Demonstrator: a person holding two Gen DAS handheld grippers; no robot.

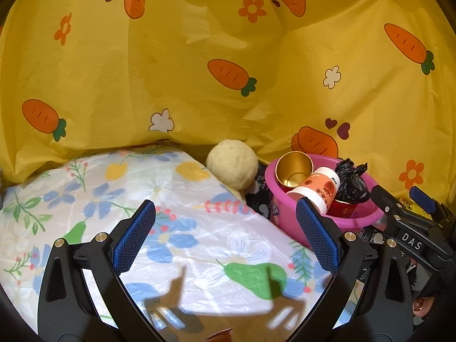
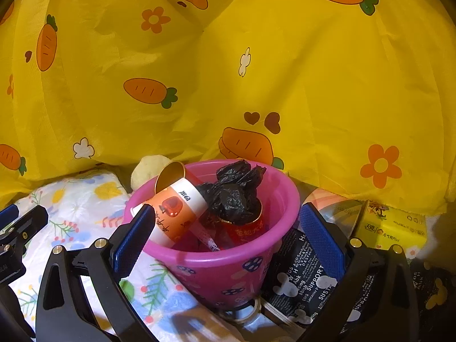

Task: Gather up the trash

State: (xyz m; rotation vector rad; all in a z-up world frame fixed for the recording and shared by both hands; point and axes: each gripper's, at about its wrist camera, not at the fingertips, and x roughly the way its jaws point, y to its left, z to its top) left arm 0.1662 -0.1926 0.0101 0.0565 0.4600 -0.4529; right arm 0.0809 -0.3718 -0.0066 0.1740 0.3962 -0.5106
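Both grippers, left [image 1: 225,236] and right [image 2: 225,239], hang spread and empty; cups [image 2: 176,208] and a black bag [image 2: 233,196] crowd the pink bucket [image 2: 216,273], apparently gathered as trash.

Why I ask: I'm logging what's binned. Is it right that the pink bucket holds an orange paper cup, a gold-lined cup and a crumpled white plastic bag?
Not quite: the crumpled bag is black, as the right wrist view shows. The pink bucket does hold the orange paper cup and gold-lined cup.

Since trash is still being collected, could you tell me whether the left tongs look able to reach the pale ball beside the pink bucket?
Probably yes: the left tongs are open and empty, and only flat floral sheet lies before the pale ball.
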